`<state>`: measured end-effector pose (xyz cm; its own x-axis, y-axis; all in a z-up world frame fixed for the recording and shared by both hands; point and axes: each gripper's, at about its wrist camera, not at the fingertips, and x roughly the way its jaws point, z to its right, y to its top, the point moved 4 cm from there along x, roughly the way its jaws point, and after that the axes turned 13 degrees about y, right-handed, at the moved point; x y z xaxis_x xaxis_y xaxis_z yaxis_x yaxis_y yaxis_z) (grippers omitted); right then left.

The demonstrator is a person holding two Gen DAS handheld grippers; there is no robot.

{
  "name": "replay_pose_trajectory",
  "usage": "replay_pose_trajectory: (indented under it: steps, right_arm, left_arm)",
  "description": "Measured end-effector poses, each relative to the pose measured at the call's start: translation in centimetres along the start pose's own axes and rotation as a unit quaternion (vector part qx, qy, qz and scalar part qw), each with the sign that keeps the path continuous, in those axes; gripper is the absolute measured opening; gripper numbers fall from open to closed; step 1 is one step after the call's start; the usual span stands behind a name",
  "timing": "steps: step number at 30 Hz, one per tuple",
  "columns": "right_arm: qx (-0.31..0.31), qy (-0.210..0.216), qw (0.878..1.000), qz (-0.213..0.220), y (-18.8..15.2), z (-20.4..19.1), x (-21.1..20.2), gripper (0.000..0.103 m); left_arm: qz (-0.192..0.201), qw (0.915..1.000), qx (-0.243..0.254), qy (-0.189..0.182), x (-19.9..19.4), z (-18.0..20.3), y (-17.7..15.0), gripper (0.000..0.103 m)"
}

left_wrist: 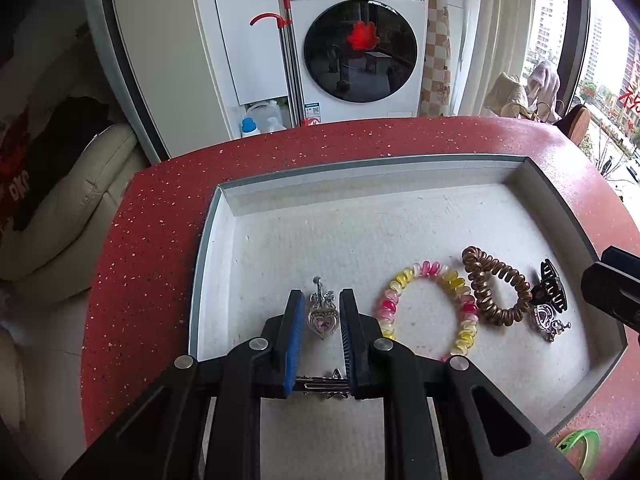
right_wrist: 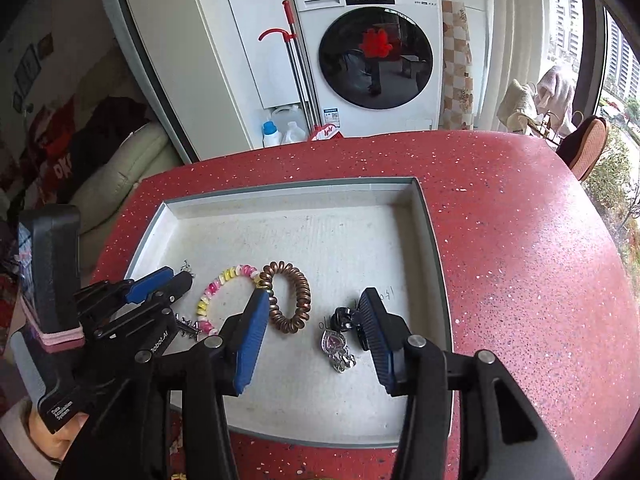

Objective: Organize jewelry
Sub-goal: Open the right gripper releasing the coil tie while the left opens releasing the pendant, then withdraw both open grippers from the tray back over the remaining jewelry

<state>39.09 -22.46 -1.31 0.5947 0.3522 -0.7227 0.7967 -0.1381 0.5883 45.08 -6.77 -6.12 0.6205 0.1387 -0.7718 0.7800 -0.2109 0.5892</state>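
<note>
Left gripper (left_wrist: 322, 294): blue-padded fingers (left_wrist: 294, 340) narrowly apart, clamped on a silver hair clip (left_wrist: 320, 386) held crosswise deep between the pads. Past the tips, at 12 o'clock, a heart pendant (left_wrist: 322, 320) flat on the tray floor, framed by the two fingers, apart from both.

Right gripper (right_wrist: 314, 294): fingers (right_wrist: 252, 340) spread wide, nothing held. In the gap, resting on the tray: a second heart pendant (right_wrist: 334, 344) with silver trim, and a black claw clip (right_wrist: 346, 318) touching it at 1 o'clock, close against the right-hand finger.

Yellow-and-pink spiral hair tie (left_wrist: 426, 270): flat on the tray, at 3 o'clock of the left gripper.

Brown spiral hair tie (left_wrist: 500, 272): flat, touching the yellow-and-pink one at its 2 o'clock; black claw clip at its 3 o'clock, touching or overlapping its edge.

Tray (left_wrist: 360, 162): shallow, white floor, grey rim, all loose pieces lined across its near half.

Table (left_wrist: 160, 240): red, speckled, bearing the tray. Green band (left_wrist: 580, 444) on the table at 5 o'clock of the tray.

Washing machine (left_wrist: 360, 40): white, dark round door, at 12 o'clock beyond the table.
</note>
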Motion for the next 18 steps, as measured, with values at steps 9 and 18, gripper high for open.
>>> replay_pose_trajectory:
  steps: [9,18]
  right_arm:
    - [0.022,0.018,1.000,0.012,-1.4,0.2,-2.0,0.053]
    - [0.039,0.034,0.998,0.025,-3.1,-0.2,-3.8,0.064]
  left_arm:
    - [0.002,0.9999,-0.011,-0.005,-1.0,-0.4,0.3,0.074]
    - [0.041,0.9987,-0.031,0.000,-4.1,-2.5,-0.2,0.103]
